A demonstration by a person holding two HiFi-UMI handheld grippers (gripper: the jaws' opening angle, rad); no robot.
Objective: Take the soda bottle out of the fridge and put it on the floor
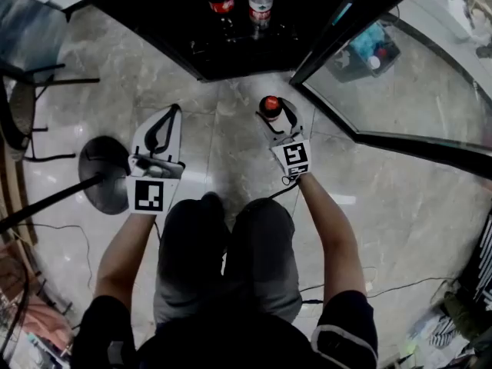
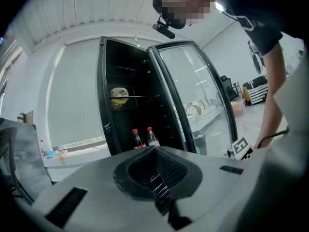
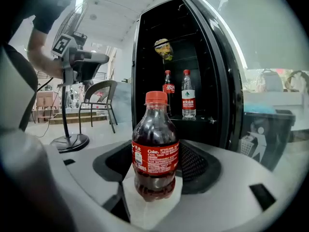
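The soda bottle (image 3: 155,151) is a small clear plastic one, filled with dark cola, with a red cap and a red label printed in white. It stands between the jaws of the right gripper (image 1: 270,114), which close on its lower body from both sides. Its long axis is upright, cap up, with pale floor (image 1: 223,152) showing under its base; whether the base touches the floor cannot be told.

Beyond the tips of those jaws stands the fridge (image 3: 149,81), dark inside, its glass door (image 3: 260,57) swung open to the right of the jaws. On a shelf inside, a second cola bottle (image 3: 167,93) and a clear water bottle (image 3: 188,99) stand upright side by side. A yellowish packet (image 3: 164,49) lies on a higher shelf.

The left gripper (image 1: 174,114) has its jaws together, with nothing between them.
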